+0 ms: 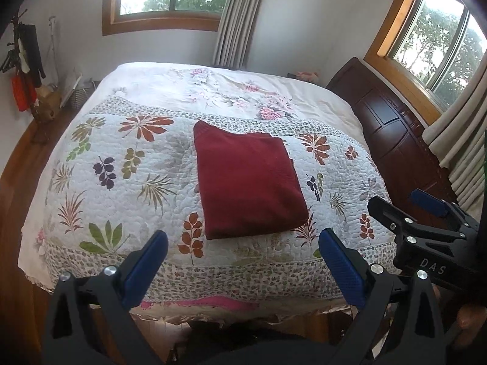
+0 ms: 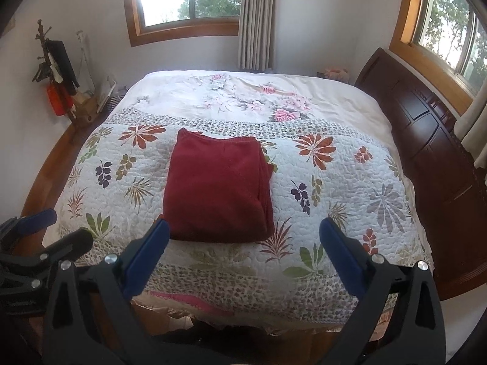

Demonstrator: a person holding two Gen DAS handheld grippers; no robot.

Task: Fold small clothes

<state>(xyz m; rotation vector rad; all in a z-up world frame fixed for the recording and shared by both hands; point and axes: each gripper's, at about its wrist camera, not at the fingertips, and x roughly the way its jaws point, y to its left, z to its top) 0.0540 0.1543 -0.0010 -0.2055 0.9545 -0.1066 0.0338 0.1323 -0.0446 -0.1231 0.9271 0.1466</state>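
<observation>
We hold left claw (image 1: 243, 261) & right claw (image 2: 243, 258) level, both spread wide, empty, above bed's near edge w/ leaf-print quilted bedspread (image 1: 127, 188); fuzzy dark-red folded rectangular garment (image 1: 246, 182) lies mid-quilt.

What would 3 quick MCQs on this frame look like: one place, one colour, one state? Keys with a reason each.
1. Where does the folded cloth lie?
A. on the floor
B. on the quilted bedspread
C. on the headboard

2. What colour is the cloth?
A. dark red
B. navy
C. green

3. How do the left tool and right tool stand?
A. both open, holding nothing
B. both shut on the cloth
C. left open, right shut

Answers: 1 B, it rests flat on the leaf-print quilt near the bed's near edge; 2 A, it is dark red in both views; 3 A, each tool's blue pads are wide apart, clear of the cloth.
</observation>
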